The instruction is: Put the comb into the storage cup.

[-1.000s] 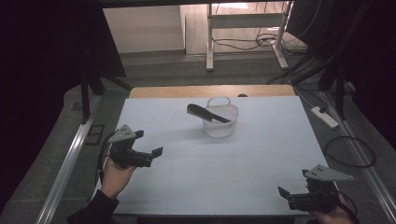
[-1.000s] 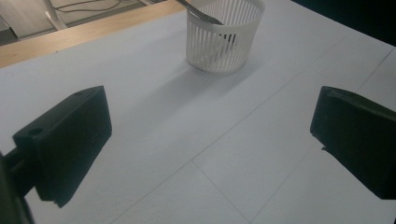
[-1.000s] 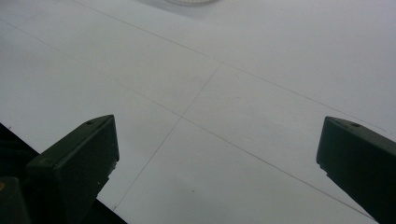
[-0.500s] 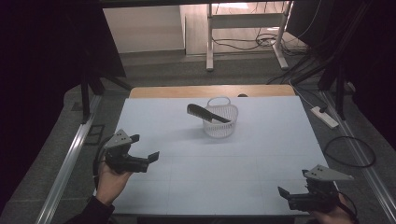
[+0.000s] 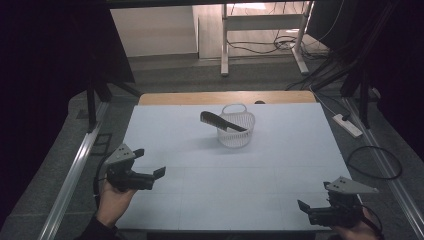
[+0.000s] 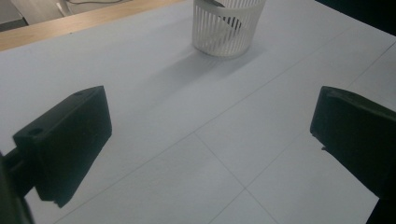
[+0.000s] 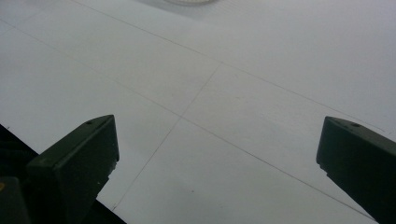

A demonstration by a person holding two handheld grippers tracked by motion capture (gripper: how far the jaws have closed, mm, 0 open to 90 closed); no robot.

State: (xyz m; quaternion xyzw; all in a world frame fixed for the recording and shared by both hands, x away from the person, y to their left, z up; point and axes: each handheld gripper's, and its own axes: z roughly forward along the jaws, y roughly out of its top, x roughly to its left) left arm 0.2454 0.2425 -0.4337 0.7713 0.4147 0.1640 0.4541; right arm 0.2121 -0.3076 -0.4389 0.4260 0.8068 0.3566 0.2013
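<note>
Comb (image 5: 222, 121): a dark one rests across the rim of the white slatted basket (image 5: 237, 134), one end inside, the toothed end jutting out to the left over the table (image 5: 210, 200). The basket stands toward the far middle of the pale tabletop. In the left gripper view the basket (image 6: 228, 25) sits ahead of the jaws, and what may be the comb's end shows dimly at its rim. The left gripper (image 5: 159, 173) hovers near the table's left edge, jaws spread wide, gripping nothing. The right gripper (image 5: 303, 206) sits at the near right corner, jaws likewise wide apart and empty. Both are well apart from the basket.
</note>
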